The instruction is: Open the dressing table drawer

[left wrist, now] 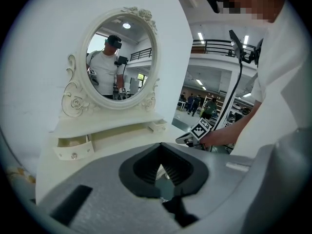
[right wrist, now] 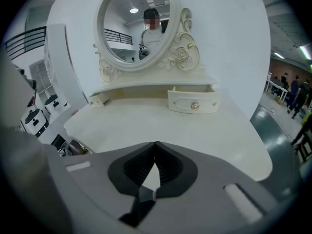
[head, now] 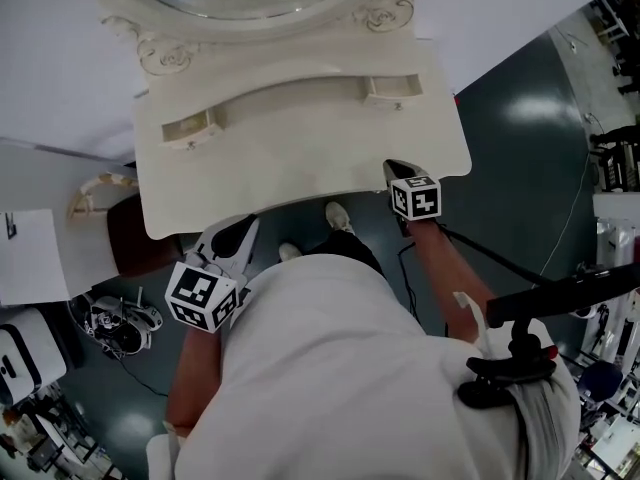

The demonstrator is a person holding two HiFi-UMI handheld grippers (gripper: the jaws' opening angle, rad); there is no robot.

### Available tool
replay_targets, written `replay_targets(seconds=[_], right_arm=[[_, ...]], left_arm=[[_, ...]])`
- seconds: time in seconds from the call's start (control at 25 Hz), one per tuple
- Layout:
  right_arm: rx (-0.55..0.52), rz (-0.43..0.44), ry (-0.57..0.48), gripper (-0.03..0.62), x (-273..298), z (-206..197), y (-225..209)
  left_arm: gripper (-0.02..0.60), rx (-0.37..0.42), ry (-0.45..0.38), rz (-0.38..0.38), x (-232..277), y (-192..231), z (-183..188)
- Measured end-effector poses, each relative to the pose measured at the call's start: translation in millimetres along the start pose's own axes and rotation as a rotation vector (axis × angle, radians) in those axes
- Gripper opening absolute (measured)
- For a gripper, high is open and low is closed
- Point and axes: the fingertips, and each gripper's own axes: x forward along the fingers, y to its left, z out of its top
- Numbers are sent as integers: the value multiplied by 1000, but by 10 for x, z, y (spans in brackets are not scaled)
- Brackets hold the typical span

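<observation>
The dressing table (head: pixel 300 158) is big, hard and heavy, so I think it will stay put when a drawer is pulled. Its round mirror (right wrist: pixel 136 28) stands at the back, far ahead of both grippers. It is glass and could break, so nothing should bump it.

There are two little drawers under the mirror. The right drawer (right wrist: pixel 192 103) is straight ahead of the right gripper (right wrist: pixel 155 141), well apart from it across the bare table top. The left drawer (left wrist: pixel 73 149) is ahead of the left gripper (left wrist: pixel 160 143) and off to its left. Both drawers already stick out a bit, and you can see inside the top of each one.

A drawer this small is probably light and stiff and should slide easily. Its paint looks smooth, so it may be slippery.

The best place to hold is the tiny round knob (right wrist: pixel 195 106) on the front. Pinch it with just the tips and pull straight back, not sideways, so the drawer does not jam.

The right arm reaches forward, and its gripper tilts down over the near right edge of the table. Its jaws are pressed together with nothing in them. The left gripper is held back by the person's body, just off the front edge. Its jaws meet at the tips too and are empty.
</observation>
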Motion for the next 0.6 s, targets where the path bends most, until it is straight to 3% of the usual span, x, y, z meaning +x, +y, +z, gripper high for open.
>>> replay_targets(seconds=[0.6], right_arm=[[-162, 156, -43, -2, -532, -60, 1348]], left_arm=[[2, -38, -22, 9, -502, 59, -486]])
